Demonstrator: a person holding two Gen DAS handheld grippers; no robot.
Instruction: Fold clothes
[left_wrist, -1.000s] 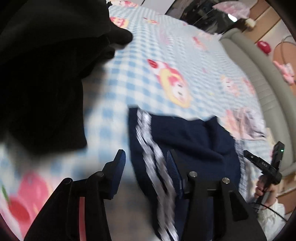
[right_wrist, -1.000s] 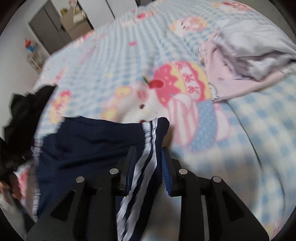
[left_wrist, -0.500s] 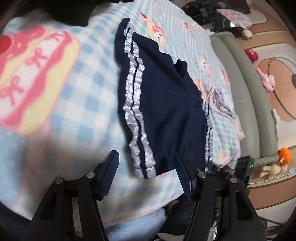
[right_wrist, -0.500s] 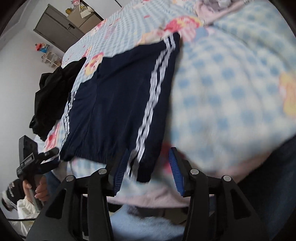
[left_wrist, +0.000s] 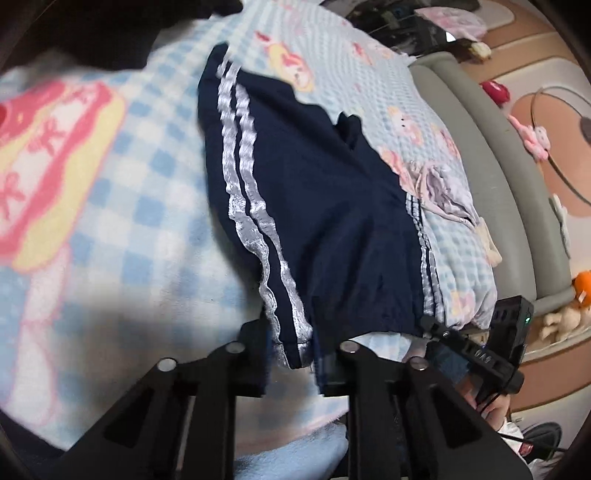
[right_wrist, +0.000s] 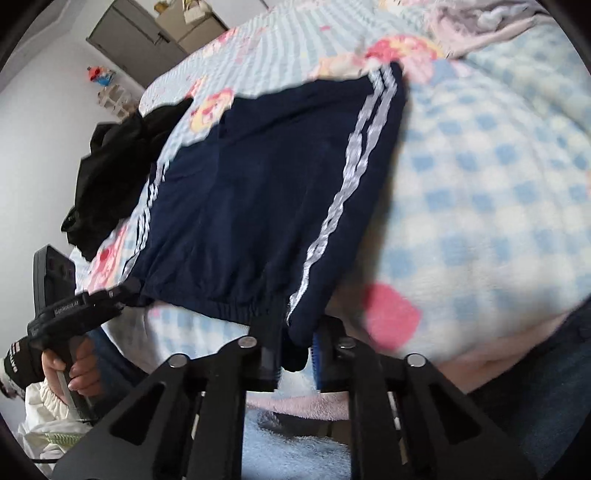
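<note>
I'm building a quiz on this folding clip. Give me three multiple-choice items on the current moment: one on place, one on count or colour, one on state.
1. Where does the black garment lie?
A. On the shorts
B. On the blanket beside the shorts
C. On the floor

2. How many white stripes run along each side of the navy shorts?
A. One
B. Two
C. Four

3. What is the left gripper doing?
A. Hanging open
B. Gripping the blanket
C. Shut on the shorts' waistband corner

Answers: B, it rests on the checked blanket past the shorts' far side; B, paired stripes show; C, striped corner sits between its fingers.
</note>
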